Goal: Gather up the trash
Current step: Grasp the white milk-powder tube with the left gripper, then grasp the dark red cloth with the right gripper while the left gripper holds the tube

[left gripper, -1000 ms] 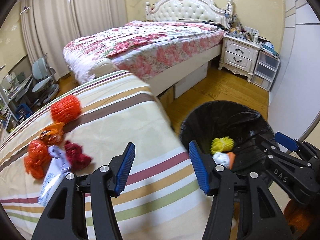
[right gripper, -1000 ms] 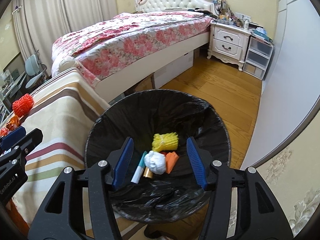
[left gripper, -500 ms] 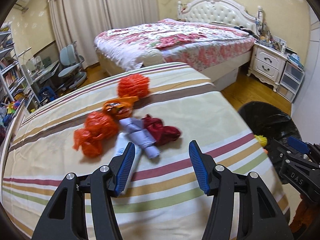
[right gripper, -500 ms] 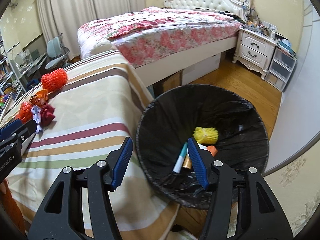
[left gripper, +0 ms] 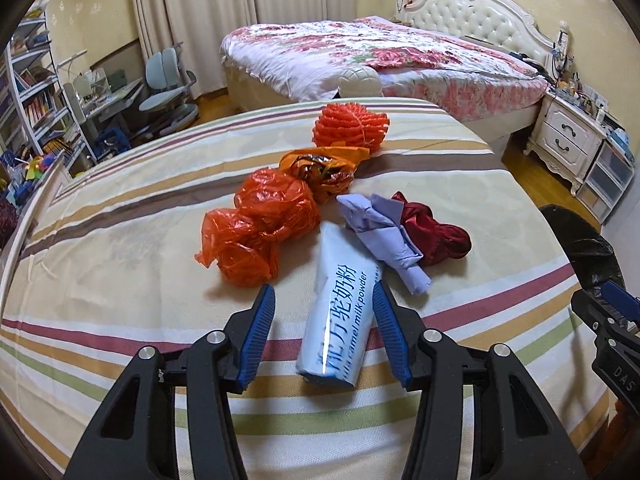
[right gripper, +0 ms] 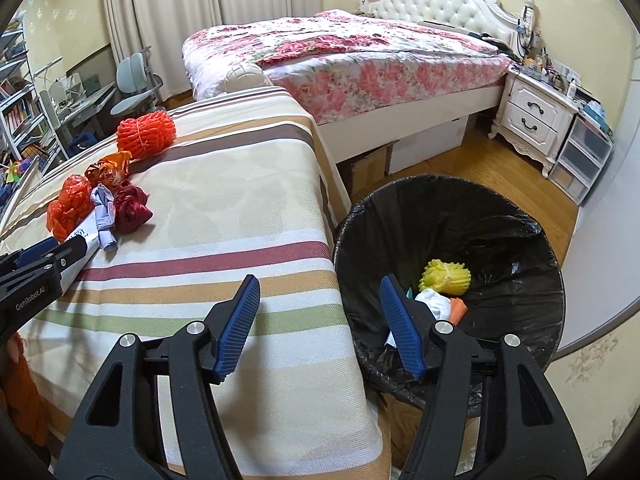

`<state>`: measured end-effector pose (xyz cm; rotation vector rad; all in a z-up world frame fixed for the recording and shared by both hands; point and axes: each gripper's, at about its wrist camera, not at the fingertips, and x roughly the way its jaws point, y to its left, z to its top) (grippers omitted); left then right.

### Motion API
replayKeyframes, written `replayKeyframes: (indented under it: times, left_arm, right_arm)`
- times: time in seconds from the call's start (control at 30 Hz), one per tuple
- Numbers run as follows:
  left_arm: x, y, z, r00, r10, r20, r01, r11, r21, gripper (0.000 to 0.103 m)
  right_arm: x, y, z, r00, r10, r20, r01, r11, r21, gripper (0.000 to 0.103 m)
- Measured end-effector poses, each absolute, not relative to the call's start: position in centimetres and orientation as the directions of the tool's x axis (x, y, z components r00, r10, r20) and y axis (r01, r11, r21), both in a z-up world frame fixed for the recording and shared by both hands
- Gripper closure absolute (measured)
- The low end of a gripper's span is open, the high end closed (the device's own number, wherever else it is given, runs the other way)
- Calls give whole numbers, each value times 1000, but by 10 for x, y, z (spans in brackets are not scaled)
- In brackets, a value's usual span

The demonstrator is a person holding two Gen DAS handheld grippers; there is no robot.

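On the striped cover (left gripper: 120,240) lies a heap of trash: an orange foam net (left gripper: 350,128), an orange wrapper (left gripper: 320,170), a red-orange plastic bag (left gripper: 260,224), crumpled lilac paper (left gripper: 384,232), a dark red wad (left gripper: 432,236) and a pale blue milk powder packet (left gripper: 340,312). My left gripper (left gripper: 322,288) straddles the packet's near end and its jaws are closing. The right pad is at the packet's edge and a gap stays on the left. My right gripper (right gripper: 319,280) hangs empty over the cover's edge beside the black-lined bin (right gripper: 448,224), with its jaws opening.
The bin holds a yellow foam net (right gripper: 444,278), a white wad (right gripper: 434,304) and an orange scrap (right gripper: 458,308). Beyond stand a flowered bed (right gripper: 360,52), a white nightstand (right gripper: 532,120), plastic drawers (right gripper: 584,156), a desk chair (left gripper: 168,80) and bookshelves (left gripper: 28,92). Wooden floor (right gripper: 480,152) surrounds the bin.
The left gripper swung from the bin side across the cover to the trash heap and now straddles the packet, jaws narrower. The right gripper shifted left from over the bin, jaws wider.
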<state>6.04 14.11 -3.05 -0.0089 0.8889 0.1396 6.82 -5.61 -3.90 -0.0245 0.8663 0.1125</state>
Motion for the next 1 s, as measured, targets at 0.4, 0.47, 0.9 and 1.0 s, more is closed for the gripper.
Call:
replayKeyframes:
  times: [0.4,0.47,0.9,1.0]
  left_arm:
    - [50,145,-36,614,71,-786,-82,996,26,78]
    - [48,147,-35,615,64,-786,-80,997,18,79]
    - [26,166,-32,617,54,-785,-100,995,-10,80]
    - [27,172,-35,610,52,-790,-107,994,-17,79]
  right_arm:
    - [67,-56,-40,641,91,-762,-111,993,24,42]
    - [67,-54,-39,642,92,-761,-115,993,23,42]
    - [69,-22,-39,634,129,-762,-186,983,11,42]
    - [68,-13,-39,631,134,-764,-202,979,5,42]
